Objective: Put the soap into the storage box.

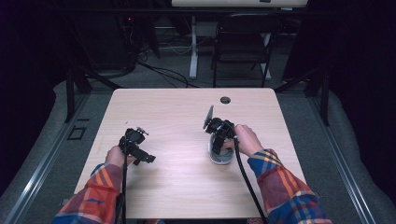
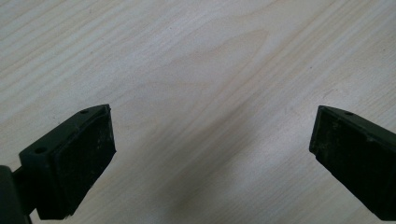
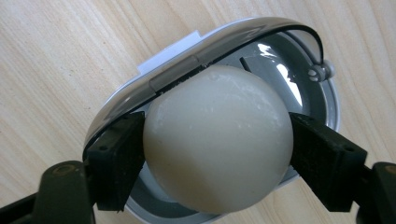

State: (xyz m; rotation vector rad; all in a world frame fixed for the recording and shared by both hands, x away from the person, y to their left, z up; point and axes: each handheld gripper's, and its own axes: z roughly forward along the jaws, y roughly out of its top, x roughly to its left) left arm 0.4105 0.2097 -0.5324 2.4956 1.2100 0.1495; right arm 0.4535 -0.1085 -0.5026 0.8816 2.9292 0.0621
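The table is bare wood around the left gripper, so a hand passes freely there. Near the right gripper, the egg slicer and the egg between the jaws block the way.

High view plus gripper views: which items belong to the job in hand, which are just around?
In the job:
- white egg, between the right gripper pads
- grey egg slicer under it

Just around:
- left gripper, open over bare table
- black chair beyond

A lab: dark curtains, floor cables, lone wooden table.
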